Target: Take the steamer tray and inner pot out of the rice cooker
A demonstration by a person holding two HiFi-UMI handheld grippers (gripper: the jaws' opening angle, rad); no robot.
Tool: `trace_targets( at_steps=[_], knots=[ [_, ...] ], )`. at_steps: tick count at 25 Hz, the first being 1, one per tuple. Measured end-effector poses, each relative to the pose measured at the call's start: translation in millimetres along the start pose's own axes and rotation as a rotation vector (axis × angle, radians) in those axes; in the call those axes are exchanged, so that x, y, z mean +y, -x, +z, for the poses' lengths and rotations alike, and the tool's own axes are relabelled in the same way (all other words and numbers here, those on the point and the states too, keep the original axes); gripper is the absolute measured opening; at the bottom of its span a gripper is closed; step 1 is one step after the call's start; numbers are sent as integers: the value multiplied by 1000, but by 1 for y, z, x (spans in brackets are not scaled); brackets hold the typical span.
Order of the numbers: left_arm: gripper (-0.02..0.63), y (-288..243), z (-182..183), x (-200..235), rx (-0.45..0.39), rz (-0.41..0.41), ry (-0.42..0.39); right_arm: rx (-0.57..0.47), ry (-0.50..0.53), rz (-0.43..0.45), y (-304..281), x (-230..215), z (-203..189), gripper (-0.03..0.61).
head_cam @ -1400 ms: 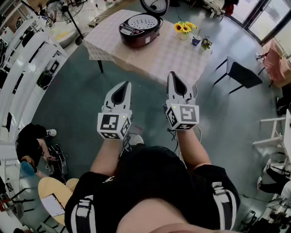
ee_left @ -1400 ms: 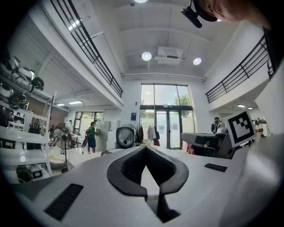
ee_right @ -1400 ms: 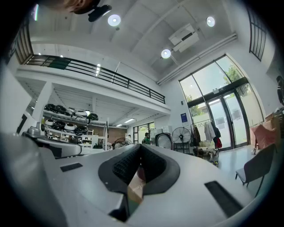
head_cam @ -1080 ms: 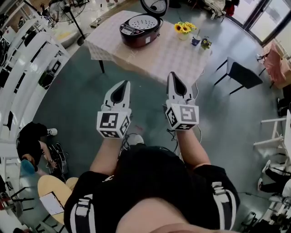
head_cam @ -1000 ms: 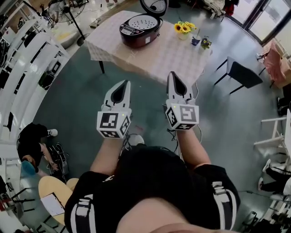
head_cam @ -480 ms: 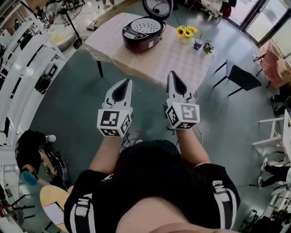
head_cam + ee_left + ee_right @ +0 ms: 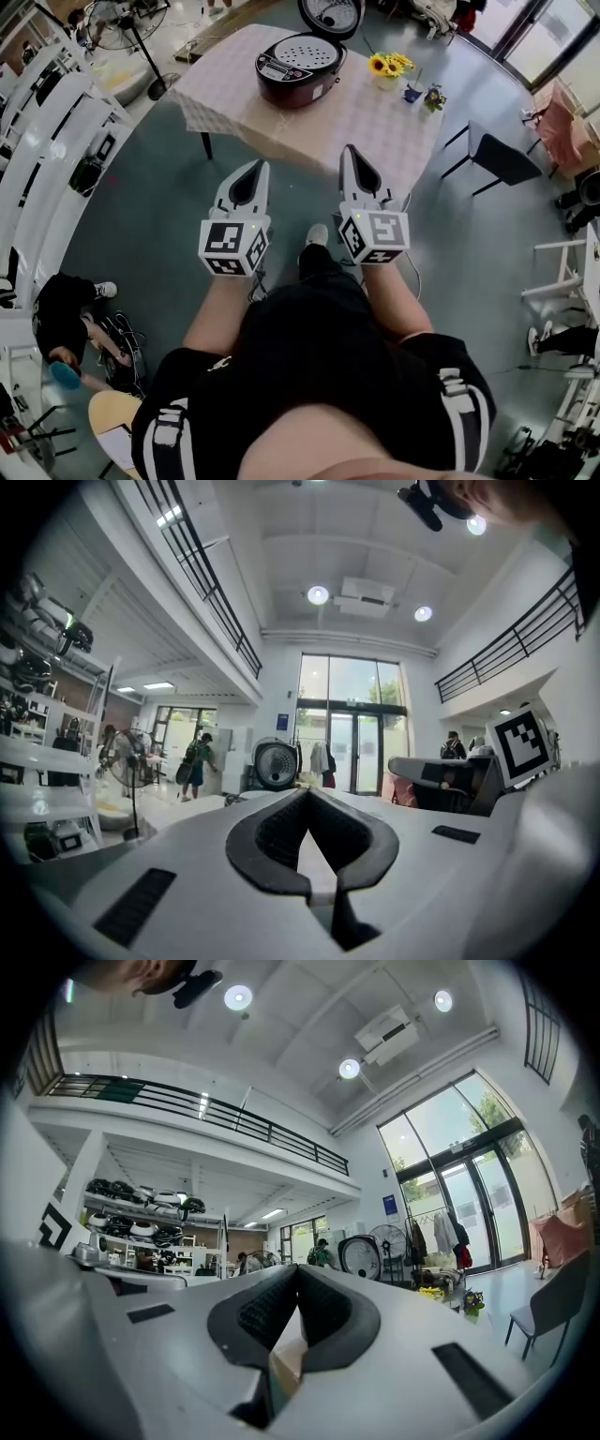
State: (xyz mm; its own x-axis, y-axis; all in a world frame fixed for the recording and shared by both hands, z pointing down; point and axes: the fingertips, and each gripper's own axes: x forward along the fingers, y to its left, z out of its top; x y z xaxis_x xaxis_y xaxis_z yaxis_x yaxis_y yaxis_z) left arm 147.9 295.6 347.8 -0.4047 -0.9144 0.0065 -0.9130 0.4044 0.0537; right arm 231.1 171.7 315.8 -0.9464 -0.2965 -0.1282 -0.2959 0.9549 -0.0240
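A dark red rice cooker [image 7: 298,69] stands on the far left part of a table with a checked cloth [image 7: 323,117], its lid [image 7: 332,13] swung up. A white perforated steamer tray [image 7: 307,52] lies in its top; the inner pot is hidden beneath it. My left gripper [image 7: 260,167] and right gripper [image 7: 346,150] are held side by side over the floor, short of the table's near edge, both shut and empty. The raised lid [image 7: 277,764] shows beyond my left gripper [image 7: 307,792], and the same lid [image 7: 359,1257] stands past my right gripper [image 7: 293,1269].
Sunflowers in a vase [image 7: 382,66] and two small flower pots [image 7: 433,97] stand right of the cooker. A black chair [image 7: 502,155] is right of the table, white shelving [image 7: 47,112] and a floor fan [image 7: 122,14] left. A seated person [image 7: 66,300] is at lower left.
The table and cooker have come nearer and lower in the head view as the person walks toward them. Both grippers moved along, still shut. A shoe now shows between the arms.
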Motion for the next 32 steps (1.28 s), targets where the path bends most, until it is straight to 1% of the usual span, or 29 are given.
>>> trace_targets(
  at_steps=[6,9,13,19,24,32],
  knots=[
    [3,-16,-3,17,5,9,-12,-4,-4,-7,-23,-7,-11,-2],
    [3,-36,-3,24,4,6,-30,-1,-10,-16,-41,-19,-19,-2],
    [3,-69,-3,40,4,5,-28,-5,-18,-38,-71,-39,-27,-2],
    [3,-141,3,66,2,-6,-41,-8,-30,-68,-132,-79,-37,-2],
    [3,-205,16,84,14,-21,-47,20,-33,-75,-189,-112,-39,-2],
    [3,-305,38,114,27,-11,-46,44,-35,-78,-273,-172,-38,-2]
  ],
)
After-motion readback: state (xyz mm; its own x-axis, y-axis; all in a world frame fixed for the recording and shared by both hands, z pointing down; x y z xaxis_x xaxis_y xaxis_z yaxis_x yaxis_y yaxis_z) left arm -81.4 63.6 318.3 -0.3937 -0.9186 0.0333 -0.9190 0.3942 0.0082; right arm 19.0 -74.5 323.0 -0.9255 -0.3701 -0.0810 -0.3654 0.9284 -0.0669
